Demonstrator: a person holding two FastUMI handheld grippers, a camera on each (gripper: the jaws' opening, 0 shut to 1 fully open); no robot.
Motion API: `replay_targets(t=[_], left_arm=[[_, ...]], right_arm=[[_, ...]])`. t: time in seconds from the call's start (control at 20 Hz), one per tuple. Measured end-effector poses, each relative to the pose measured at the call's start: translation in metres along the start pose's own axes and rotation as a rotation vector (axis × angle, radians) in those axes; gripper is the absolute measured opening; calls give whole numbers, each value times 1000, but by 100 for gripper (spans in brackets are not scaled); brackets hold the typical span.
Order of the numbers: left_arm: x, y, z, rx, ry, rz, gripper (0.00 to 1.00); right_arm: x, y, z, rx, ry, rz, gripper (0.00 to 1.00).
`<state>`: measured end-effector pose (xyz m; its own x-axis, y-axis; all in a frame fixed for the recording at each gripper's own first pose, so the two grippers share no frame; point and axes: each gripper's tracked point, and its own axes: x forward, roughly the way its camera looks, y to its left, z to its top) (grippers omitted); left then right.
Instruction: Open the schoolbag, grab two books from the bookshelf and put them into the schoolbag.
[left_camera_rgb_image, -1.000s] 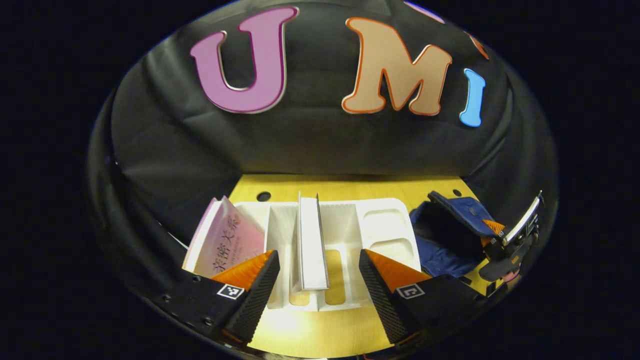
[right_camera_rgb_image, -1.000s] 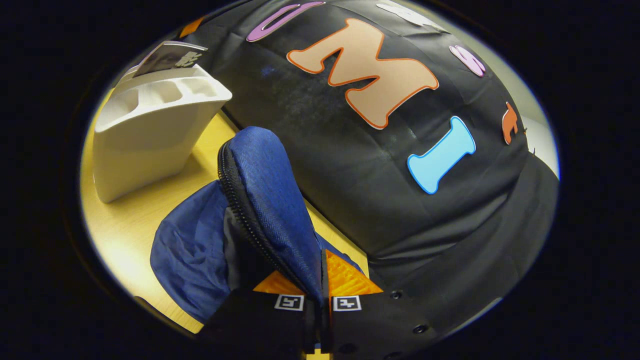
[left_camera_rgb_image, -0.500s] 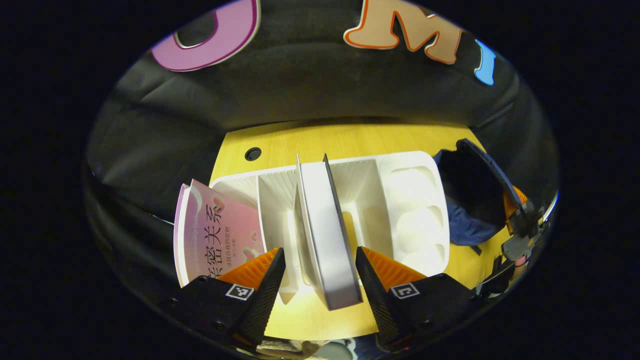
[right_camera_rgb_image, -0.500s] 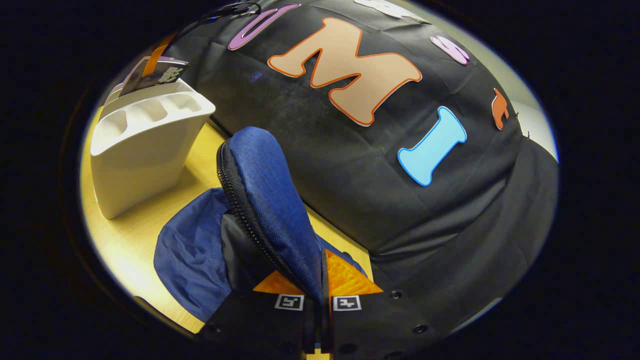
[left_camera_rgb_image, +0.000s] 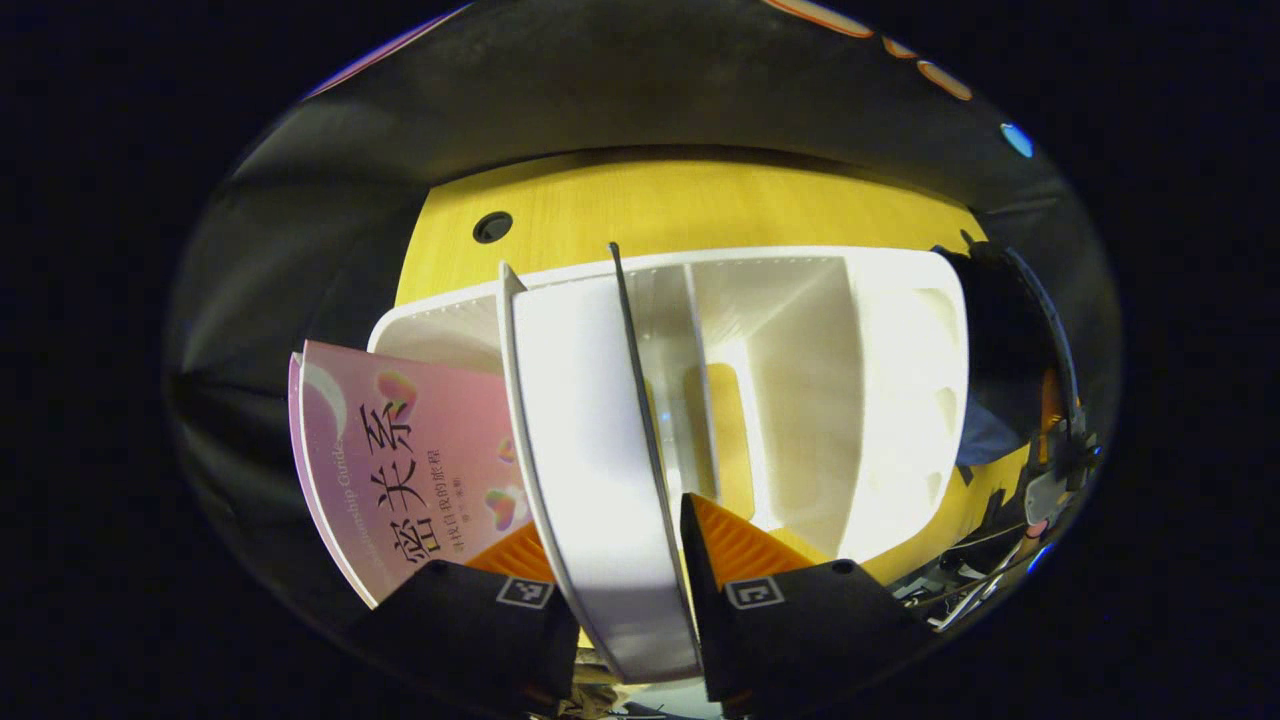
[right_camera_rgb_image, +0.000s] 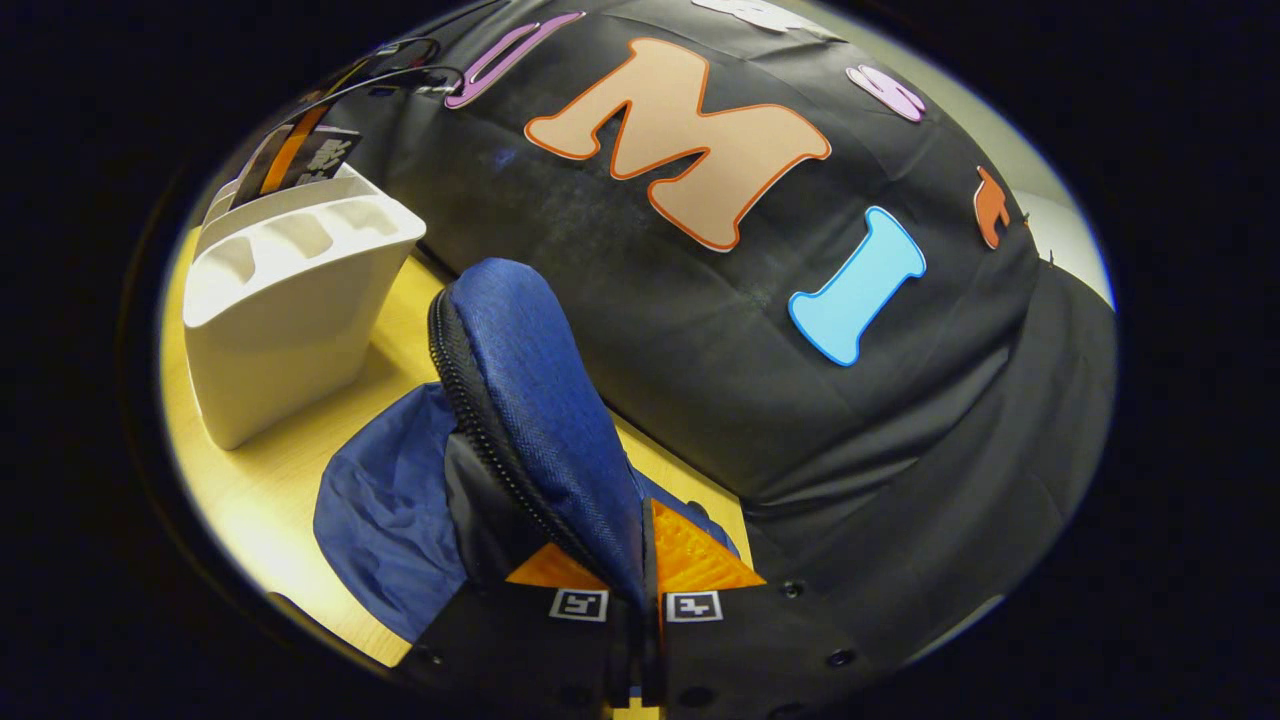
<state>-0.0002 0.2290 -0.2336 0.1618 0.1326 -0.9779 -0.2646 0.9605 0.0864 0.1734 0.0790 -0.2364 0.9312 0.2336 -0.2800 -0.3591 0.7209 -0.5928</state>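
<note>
Yellow desk (left_camera_rgb_image: 640, 200) setup: right gripper (right_camera_rgb_image: 632, 580) is pinched tight on the bag (right_camera_rgb_image: 530, 400) flap, propping it open, while left gripper (left_camera_rgb_image: 625, 580) straddles a white book (left_camera_rgb_image: 590, 470) in the rack (left_camera_rgb_image: 900, 330), fingers alongside, can't tell if they're gripping, pink book (left_camera_rgb_image: 400, 460) beside.

A white moulded plastic bookshelf (left_camera_rgb_image: 800, 400) is being seen with smooth, faintly glossy walls, finely ribbed inside at the back. A white paper book (left_camera_rgb_image: 590, 470) with a thin dark cover edge is being shown matt and plain. A pink paperback book (left_camera_rgb_image: 410, 460) is being lit with a soft sheen. A dark blue woven cloth schoolbag (right_camera_rgb_image: 530, 400) is being displayed coarse and matt, edged by black zipper teeth (right_camera_rgb_image: 470, 400). A yellow wood-grain tabletop (left_camera_rgb_image: 680, 205) is being caught smooth, satin.
</note>
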Motion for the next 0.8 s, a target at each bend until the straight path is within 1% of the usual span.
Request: replay_targets(t=[0.05, 0.2, 0.25, 0.3, 0.4, 0.45, 0.5, 0.55, 0.6, 0.65, 0.8], left_arm=[[5, 0, -2, -3, 15, -9, 45], [7, 2, -11, -19, 81, -10, 44], [6, 2, -13, -23, 93, -7, 42], [6, 2, -14, -21, 106, -4, 40], [6, 1, -19, -26, 133, -5, 40], [5, 0, -20, -23, 135, -6, 39], [3, 1, -20, -18, 135, -7, 39], [0, 3, -20, -20, 125, -1, 39], [-5, 4, -19, -15, 118, 7, 40], [-12, 7, -21, -9, 105, 18, 39], [-38, 7, -30, 12, 62, 18, 40]], right_arm=[[0, 0, 0, 8, 1, -1, 5], [-1, 2, -1, 11, 6, -6, 5], [-1, 2, 0, 6, 6, -7, 5], [-2, 4, -1, 3, 7, -8, 7], [-3, 5, -1, 2, 8, -10, 7], [-3, 4, -1, 5, 7, -12, 5], [-4, 4, -1, 8, 7, -15, 7], [-4, 4, -2, 11, 10, -15, 5], [-5, 5, -2, 14, 9, -16, 5], [-5, 4, -2, 15, 9, -18, 7], [-6, 3, -2, 16, 8, -28, 7]])
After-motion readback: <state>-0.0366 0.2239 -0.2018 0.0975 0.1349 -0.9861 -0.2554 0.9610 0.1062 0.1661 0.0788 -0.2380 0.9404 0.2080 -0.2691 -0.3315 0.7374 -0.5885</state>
